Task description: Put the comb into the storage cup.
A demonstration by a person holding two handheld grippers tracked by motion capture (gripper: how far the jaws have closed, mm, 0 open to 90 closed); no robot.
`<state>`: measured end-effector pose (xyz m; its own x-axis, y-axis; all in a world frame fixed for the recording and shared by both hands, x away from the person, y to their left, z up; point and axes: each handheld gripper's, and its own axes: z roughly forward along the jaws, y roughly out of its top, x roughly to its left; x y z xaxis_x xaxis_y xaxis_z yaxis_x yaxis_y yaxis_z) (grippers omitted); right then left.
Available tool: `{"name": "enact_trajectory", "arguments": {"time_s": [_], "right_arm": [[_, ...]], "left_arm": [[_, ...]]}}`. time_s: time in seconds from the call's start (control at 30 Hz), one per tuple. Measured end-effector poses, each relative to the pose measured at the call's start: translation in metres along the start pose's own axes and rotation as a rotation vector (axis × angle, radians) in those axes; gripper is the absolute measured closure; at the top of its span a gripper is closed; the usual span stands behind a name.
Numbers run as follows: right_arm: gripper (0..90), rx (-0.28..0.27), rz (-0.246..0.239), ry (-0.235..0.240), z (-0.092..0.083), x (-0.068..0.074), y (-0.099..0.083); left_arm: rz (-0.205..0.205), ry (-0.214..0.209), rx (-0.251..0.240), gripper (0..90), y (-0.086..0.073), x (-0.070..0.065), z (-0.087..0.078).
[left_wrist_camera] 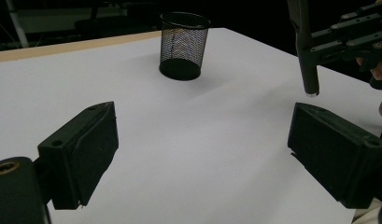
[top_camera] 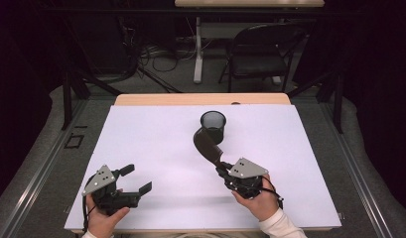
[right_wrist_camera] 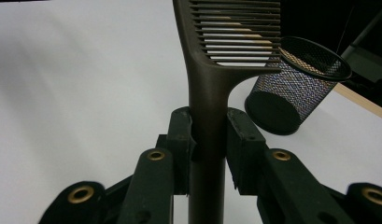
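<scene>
Right gripper (right_wrist_camera: 208,140) pinches the brown comb (right_wrist_camera: 212,88) by its handle, head raised just short of the black mesh cup (top_camera: 213,126); left gripper (top_camera: 135,179) idle, jaws spread; risk: teeth snag the rim and tip the light cup.
</scene>
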<state>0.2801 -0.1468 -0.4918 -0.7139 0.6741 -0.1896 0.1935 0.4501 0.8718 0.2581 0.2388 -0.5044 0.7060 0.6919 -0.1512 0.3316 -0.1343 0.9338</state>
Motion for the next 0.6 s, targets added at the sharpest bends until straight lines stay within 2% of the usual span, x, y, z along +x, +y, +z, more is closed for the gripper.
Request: {"name": "enact_trajectory", "arguments": {"time_s": [0.17, 0.2, 0.37, 0.6], "right_arm": [[72.7, -0.006, -0.01, 0.004, 0.002, 0.004, -0.001], [72.8, -0.008, -0.011, 0.005, 0.002, 0.004, -0.001], [72.7, -0.012, -0.014, 0.011, 0.003, 0.007, -0.002], [72.7, -0.022, -0.025, 0.014, 0.005, 0.013, -0.002]], "left_arm": [[-0.008, 0.004, 0.002, 9.5, 0.002, -0.002, 0.002], [-0.017, -0.008, -0.001, 9.5, 0.003, -0.003, 0.003], [-0.006, -0.008, 0.008, 10.0, 0.007, -0.007, 0.005], [-0.017, -0.011, -0.024, 15.5, 0.017, -0.01, 0.005]]}}
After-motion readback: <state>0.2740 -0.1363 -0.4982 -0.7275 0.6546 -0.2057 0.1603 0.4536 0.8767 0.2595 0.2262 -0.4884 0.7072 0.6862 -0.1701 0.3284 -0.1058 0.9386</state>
